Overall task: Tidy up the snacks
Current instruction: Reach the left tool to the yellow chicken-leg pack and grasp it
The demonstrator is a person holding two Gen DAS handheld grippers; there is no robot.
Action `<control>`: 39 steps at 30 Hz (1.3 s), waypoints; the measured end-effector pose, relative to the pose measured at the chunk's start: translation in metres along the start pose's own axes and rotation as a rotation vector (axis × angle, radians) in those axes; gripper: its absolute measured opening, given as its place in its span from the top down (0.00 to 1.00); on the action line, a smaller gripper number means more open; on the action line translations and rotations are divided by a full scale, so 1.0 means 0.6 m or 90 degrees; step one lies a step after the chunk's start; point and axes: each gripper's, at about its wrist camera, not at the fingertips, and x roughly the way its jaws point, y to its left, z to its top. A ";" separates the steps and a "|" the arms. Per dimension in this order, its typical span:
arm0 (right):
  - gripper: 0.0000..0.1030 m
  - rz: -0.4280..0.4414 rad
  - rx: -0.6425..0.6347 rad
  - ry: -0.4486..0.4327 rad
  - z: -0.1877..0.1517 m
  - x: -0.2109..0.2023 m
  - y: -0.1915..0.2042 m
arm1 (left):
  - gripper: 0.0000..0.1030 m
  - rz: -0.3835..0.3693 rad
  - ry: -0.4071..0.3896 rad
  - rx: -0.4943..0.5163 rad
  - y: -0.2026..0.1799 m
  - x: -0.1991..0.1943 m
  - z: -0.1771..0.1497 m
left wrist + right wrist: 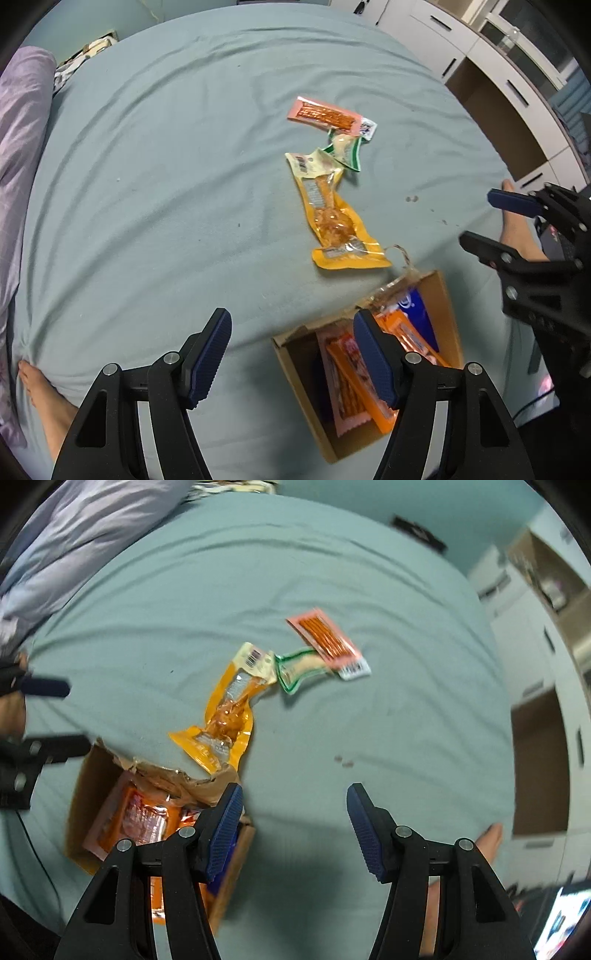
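Left wrist view: both tongs hang released and empty over the bed (147, 184). Left tongs (291, 358) hover with the cardboard box (291, 354) just to their right, several packets already inside. Ahead lie the yellow packet (332, 218), the green packet (345, 147) and, farthest, the pink packet (323, 114), overlapping in a chain. Right tongs (295, 830) wait nearer the box. By my reckoning, past halfway: three packets left to box.
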 end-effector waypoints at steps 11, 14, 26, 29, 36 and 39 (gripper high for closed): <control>0.44 0.054 0.218 0.093 0.014 0.049 -0.105 | 0.33 0.003 0.043 -0.015 -0.012 0.074 0.068; 0.44 0.075 0.240 0.106 0.016 0.066 -0.116 | 0.33 -0.012 0.061 -0.004 -0.033 0.100 0.096; 0.44 0.100 0.189 0.133 0.008 0.109 -0.128 | 0.25 -0.029 0.213 -0.024 -0.064 0.262 0.170; 0.44 0.109 0.192 0.136 0.003 0.113 -0.137 | 0.23 -0.018 0.222 -0.017 -0.073 0.284 0.176; 0.44 0.139 0.225 0.125 0.014 0.108 -0.154 | 0.62 -0.023 0.190 0.029 -0.088 0.260 0.180; 0.44 0.151 0.228 0.117 0.018 0.105 -0.157 | 0.62 0.001 0.144 0.027 -0.073 0.216 0.172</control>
